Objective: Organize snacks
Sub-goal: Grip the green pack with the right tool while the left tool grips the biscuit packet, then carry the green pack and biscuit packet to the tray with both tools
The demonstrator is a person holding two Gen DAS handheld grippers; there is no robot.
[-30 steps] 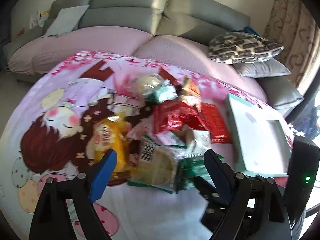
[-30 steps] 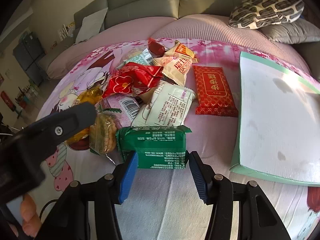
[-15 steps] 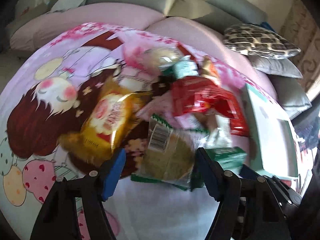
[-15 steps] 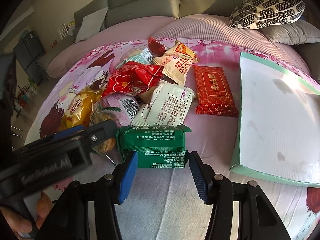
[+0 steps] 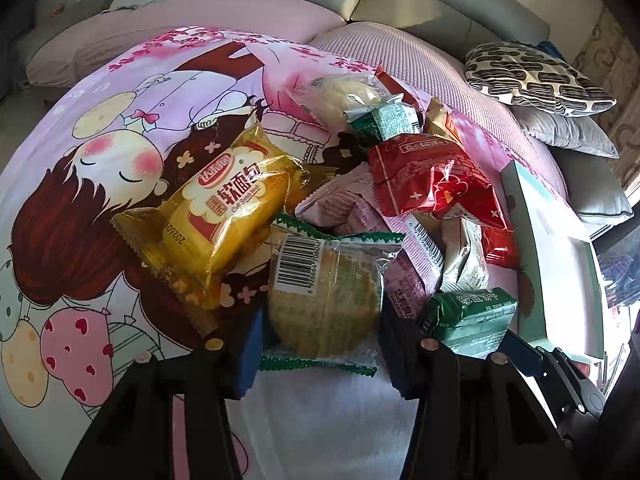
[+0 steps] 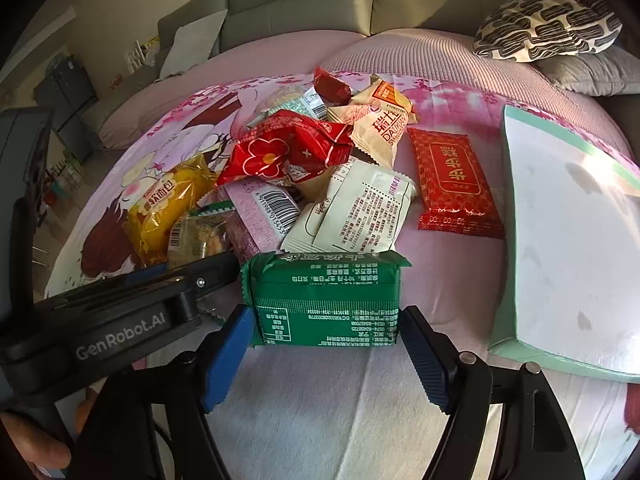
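Between the left gripper's [image 5: 322,354] fingers [image 5: 249,354], the clear cracker packet [image 5: 326,300].

Both tools are black plastic frames with two arms, each ending in a ribbed blue pad. The right gripper [image 6: 325,350] carries round metal screw heads on its arms; the left gripper [image 5: 320,344] has copper-toned ones. Seen beside the right gripper, the left one's flat black body reads "GenRobot.AI" in grey letters.
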